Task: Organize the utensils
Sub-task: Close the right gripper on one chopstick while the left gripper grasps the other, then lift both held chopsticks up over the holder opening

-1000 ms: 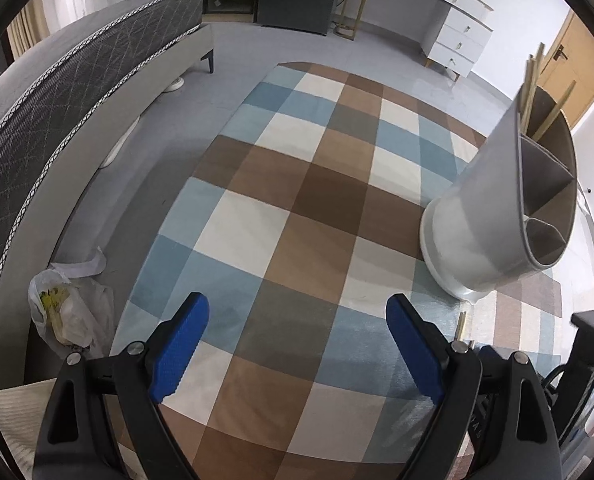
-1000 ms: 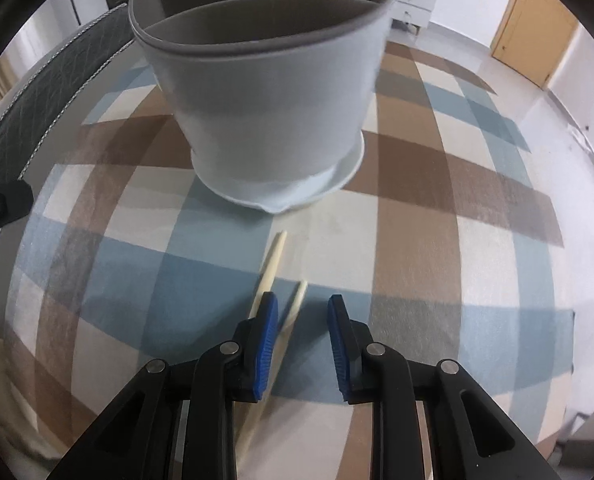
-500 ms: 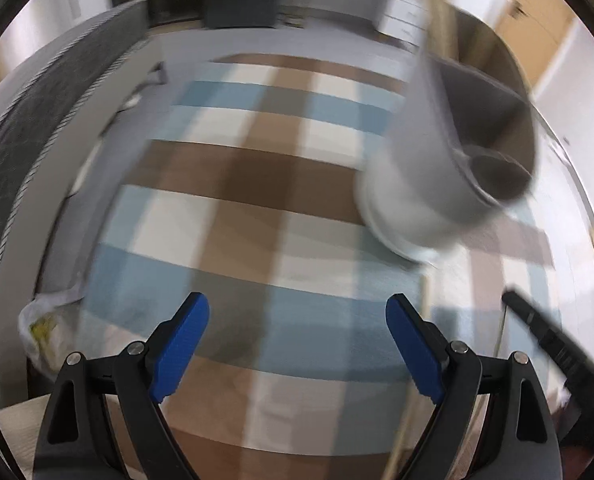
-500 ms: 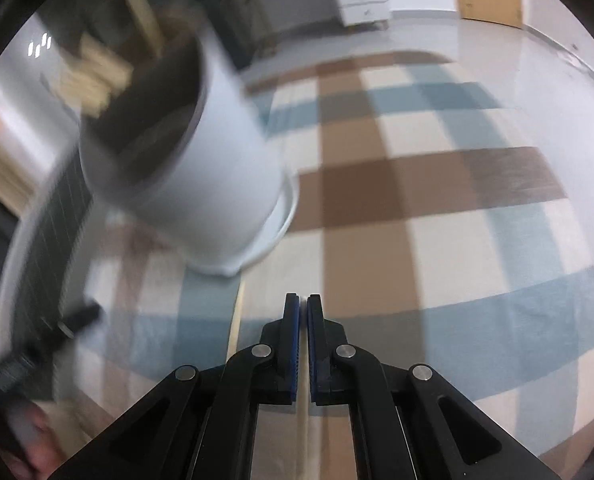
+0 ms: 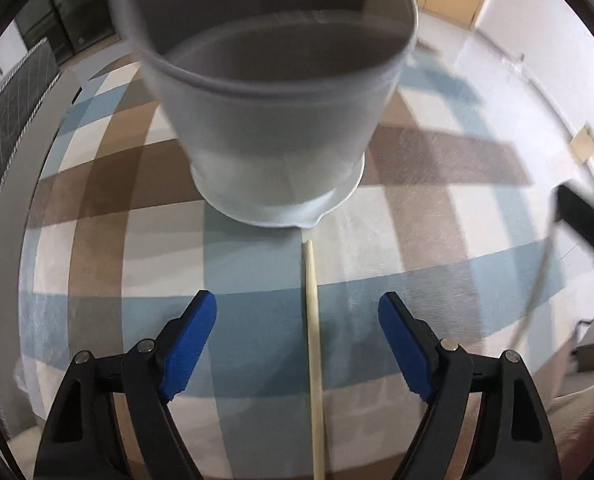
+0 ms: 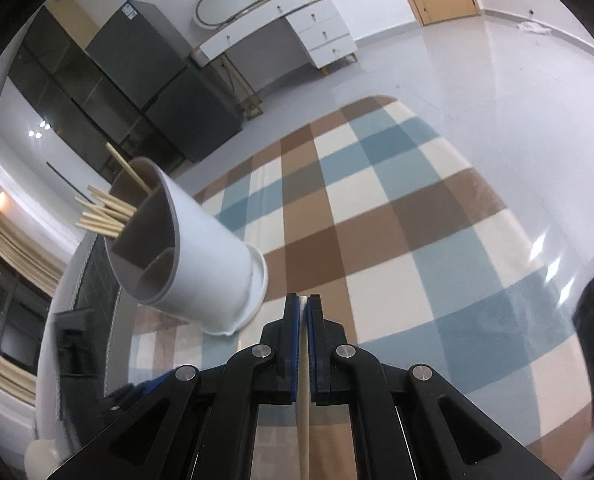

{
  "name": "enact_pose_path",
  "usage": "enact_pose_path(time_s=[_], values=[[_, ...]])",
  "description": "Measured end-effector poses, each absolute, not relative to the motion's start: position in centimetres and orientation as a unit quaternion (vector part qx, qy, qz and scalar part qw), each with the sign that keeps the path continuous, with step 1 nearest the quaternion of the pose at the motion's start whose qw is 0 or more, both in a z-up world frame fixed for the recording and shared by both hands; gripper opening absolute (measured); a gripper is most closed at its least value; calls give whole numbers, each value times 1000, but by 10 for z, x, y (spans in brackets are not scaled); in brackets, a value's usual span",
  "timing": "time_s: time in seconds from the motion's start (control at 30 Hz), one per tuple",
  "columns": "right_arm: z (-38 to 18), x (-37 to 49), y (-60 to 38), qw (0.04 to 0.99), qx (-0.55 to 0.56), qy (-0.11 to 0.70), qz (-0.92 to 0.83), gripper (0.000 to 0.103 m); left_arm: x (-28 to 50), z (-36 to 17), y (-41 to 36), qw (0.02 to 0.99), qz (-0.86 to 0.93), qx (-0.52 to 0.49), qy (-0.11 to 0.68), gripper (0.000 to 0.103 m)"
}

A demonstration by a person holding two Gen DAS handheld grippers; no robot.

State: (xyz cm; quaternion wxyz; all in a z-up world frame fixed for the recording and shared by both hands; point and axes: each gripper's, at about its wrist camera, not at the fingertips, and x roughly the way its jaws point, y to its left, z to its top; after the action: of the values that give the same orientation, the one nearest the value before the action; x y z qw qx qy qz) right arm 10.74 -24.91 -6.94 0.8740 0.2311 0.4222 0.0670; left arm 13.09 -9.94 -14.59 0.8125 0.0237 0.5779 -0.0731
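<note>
A checked cloth (image 5: 97,184) in blue, brown and cream covers the bench, with pale floor (image 6: 477,80) beyond it. On the cloth stands a white holder (image 5: 273,148) with grey dividers inside; in the right wrist view the same holder (image 6: 209,256) has a bundle of wooden chopsticks (image 6: 105,212) sticking out of its far compartment. Just in front of the holder's base, a single chopstick (image 5: 312,320) lies flat on the cloth, its far tip close to the base but not touching it. The left tongs (image 5: 297,332) are spread wide, the blue pads on either side of that lying chopstick and apart from it. The right tongs (image 6: 304,320) are pressed nearly together on another chopstick (image 6: 304,412), which runs back between the pads toward the camera. In the left wrist view the right tongs appear blurred at the right edge with a pale stick hanging below.
</note>
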Motion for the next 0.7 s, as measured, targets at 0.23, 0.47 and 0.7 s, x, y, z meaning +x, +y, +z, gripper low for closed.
enact_pose_path(time_s=[0.23,0.47,0.7], values=[[-64,105,-249,878,224,418,66,3,140,-154,-114,810,-82,40,579,39],[-53,92,-247,893,189,404,60,3,148,-155,-118,809,-126,25,574,1],[-41,70,-247,903,183,384,62,3,118,-97,-97,864,-139,-31,483,1]])
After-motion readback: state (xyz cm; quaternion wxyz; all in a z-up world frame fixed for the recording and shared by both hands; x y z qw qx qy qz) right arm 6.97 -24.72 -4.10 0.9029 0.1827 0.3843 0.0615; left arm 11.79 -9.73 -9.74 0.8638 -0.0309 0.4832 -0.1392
